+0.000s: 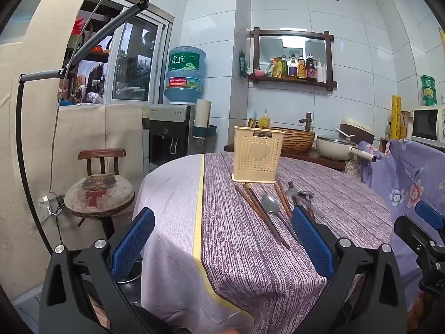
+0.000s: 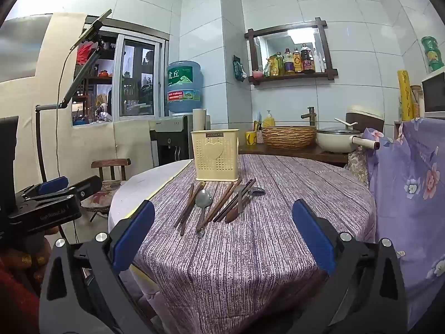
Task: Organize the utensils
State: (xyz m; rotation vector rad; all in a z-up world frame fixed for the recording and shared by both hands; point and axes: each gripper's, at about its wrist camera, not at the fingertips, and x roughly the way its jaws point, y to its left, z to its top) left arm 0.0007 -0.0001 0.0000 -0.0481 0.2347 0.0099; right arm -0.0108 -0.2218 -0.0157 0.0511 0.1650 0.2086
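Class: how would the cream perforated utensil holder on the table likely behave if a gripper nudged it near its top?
The utensil holder is tall on a narrow base, so it probably tips. It looks like thin plastic, probably light. The tablecloth may grip its base.

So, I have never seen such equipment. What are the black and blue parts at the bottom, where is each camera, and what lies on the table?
Each picture comes from a camera fixed on a hand-held gripper, looking forward between its two blue-padded fingers. One view shows the left gripper, the other the right gripper. Both are open and hold nothing. On the round table, on a purple cloth, stands a cream utensil holder. In front of it lie wooden chopsticks, a metal spoon and some other utensils, all loose. In the right view, the left gripper also appears at the left edge.
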